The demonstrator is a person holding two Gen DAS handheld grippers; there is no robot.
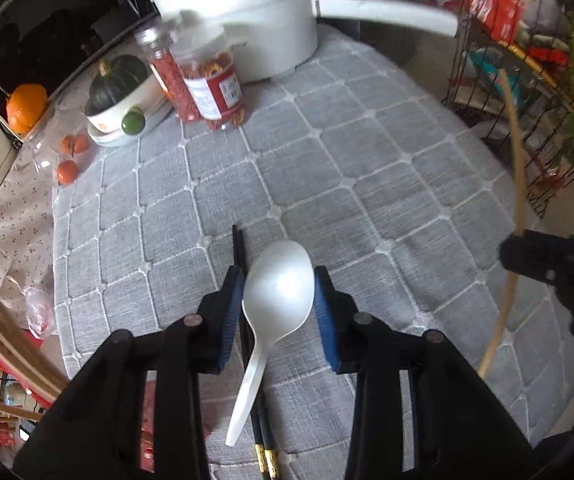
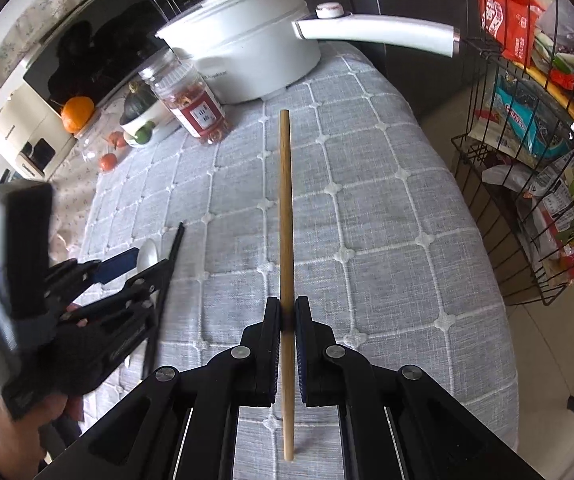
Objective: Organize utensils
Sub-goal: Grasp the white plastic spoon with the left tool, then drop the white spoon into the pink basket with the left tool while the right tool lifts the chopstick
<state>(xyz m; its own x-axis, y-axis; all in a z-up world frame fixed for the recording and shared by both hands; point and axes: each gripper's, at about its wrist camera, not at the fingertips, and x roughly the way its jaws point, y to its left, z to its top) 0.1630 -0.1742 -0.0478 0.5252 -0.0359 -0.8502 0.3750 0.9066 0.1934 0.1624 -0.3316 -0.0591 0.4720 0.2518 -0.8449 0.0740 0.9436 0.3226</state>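
Your left gripper [image 1: 278,292] has its jaws apart, straddling the white spoon [image 1: 275,300]; the pads look just beside the bowl, but contact isn't clear from this angle. The spoon lies on the grey quilted cloth [image 1: 367,168], partly over the black chopsticks [image 1: 247,344]. Your right gripper [image 2: 287,314] is clamped on the bamboo chopstick [image 2: 286,208], held above the cloth, well short of the white pot [image 2: 247,52].
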